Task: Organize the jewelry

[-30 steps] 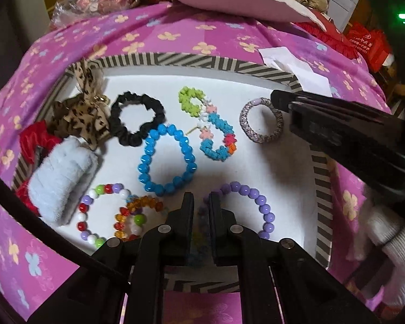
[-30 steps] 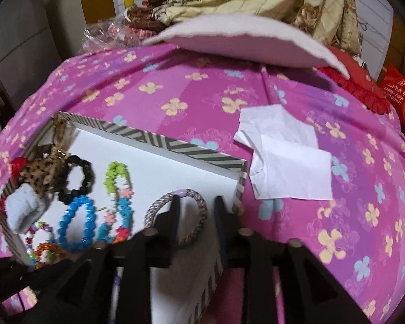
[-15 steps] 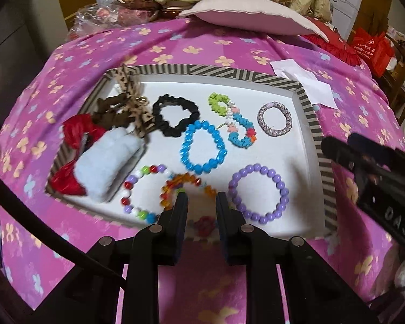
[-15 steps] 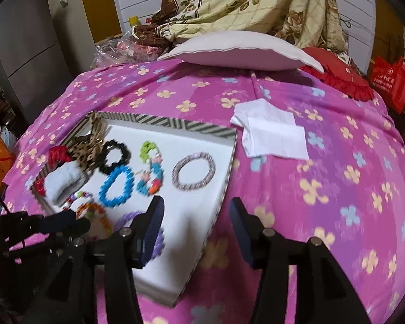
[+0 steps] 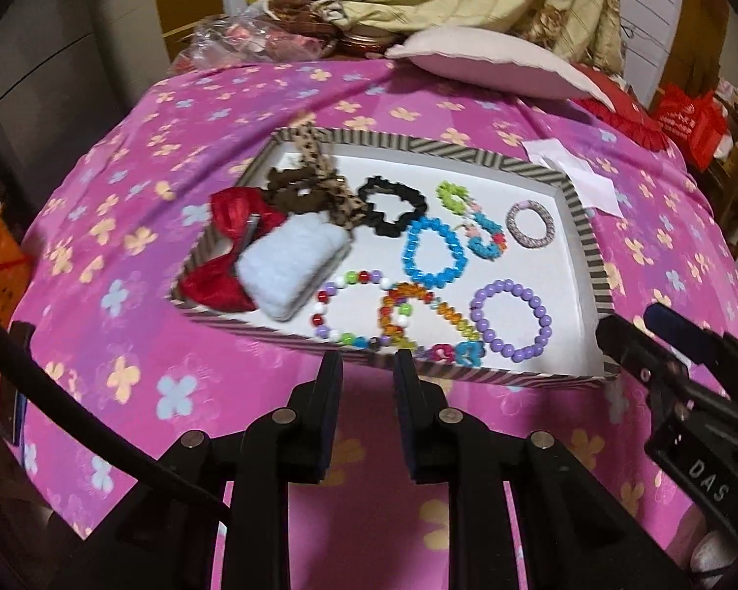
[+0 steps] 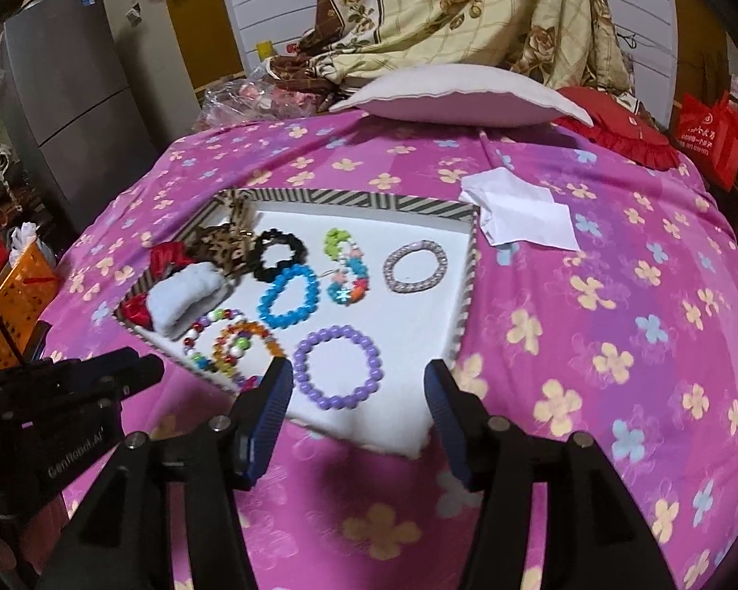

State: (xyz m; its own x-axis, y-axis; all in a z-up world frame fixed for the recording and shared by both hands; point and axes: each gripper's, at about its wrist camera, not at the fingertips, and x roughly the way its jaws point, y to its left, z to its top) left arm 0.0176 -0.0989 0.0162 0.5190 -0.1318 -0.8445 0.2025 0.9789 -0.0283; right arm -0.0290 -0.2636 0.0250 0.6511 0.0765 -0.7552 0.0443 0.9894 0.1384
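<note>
While the right tongs [image 6: 356,383] are opening and the left tongs [image 5: 366,368] sit spread, both empty, the purple bead bracelet [image 6: 338,367] lies in the striped tray [image 6: 471,265]; probably light and slippery, so pinch its beads.

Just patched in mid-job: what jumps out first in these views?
A striped-rim tray of bright bracelets sits on a pink flowered bedspread, left of a white paper. A purple bead bracelet lies nearest, a blue one behind it, and a white fluffy item over red fabric at the tray's left end. Both grippers, left and right, hang empty at the near edge, the right's fingers opening.
</note>
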